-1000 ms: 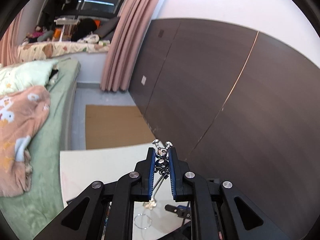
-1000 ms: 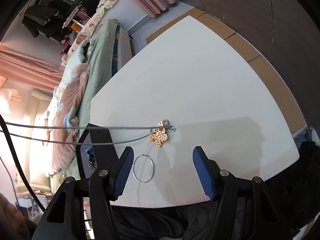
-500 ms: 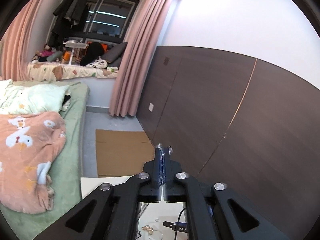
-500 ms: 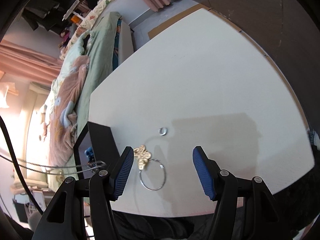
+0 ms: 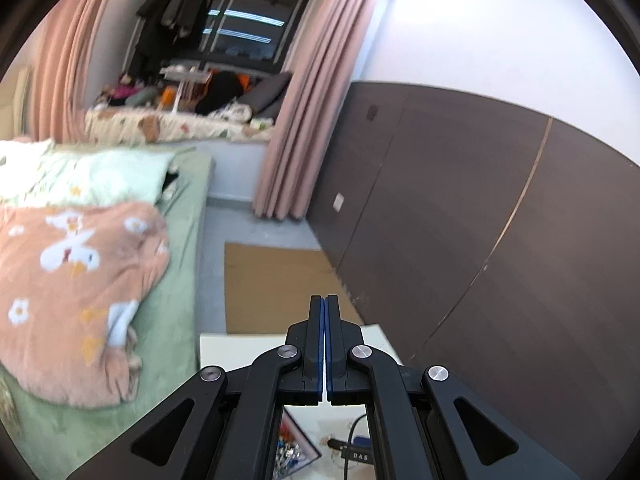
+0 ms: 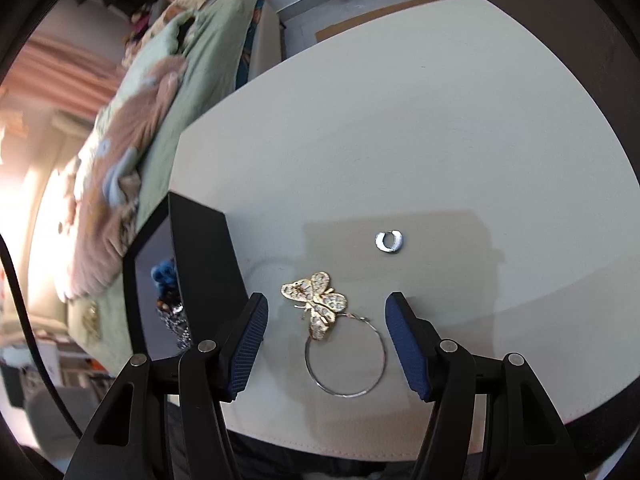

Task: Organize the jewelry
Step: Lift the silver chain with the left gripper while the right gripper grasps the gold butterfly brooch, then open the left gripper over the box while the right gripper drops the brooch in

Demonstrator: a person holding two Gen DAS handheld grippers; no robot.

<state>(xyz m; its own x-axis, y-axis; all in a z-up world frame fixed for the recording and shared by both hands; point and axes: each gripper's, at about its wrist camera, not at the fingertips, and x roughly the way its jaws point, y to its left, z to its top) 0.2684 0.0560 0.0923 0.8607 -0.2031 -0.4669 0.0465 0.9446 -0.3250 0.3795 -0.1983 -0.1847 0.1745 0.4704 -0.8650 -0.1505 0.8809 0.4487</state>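
**Necklace gone from the left tool; right tool lines up over the butterfly**

A second ago the left tool [image 5: 324,300] pinched a beaded metal piece with a chain trailing down; now its blue pads are pressed flat together with nothing visible between them, and it points out over the bed [image 5: 172,280] and floor, away from the work. The chain that stretched across the right wrist view is gone too. The right tool [image 6: 326,308] has moved closer to the pieces, so that the gold butterfly brooch [image 6: 316,308] now lies between its widely parted fingers, which hold nothing.

The tool's position suggests the brooch is the next pick: the fingers [image 6: 404,344] straddle it while hovering above the white tabletop [image 6: 440,120]. The brooch's lower wing overlaps the rim of the large silver hoop [image 6: 345,356], so a grab could drag the hoop along. The black tray [image 6: 200,256] stands open just to the left, at the tabletop's edge. It is presumably where pieces are gathered, since a blue item and a silvery chain already lie inside.

Loose on the tabletop are three pieces: one butterfly brooch, one large thin hoop, and one small silver huggie earring [image 6: 389,241] lying apart, farther from the tool. What the tray holds is too hidden to count.
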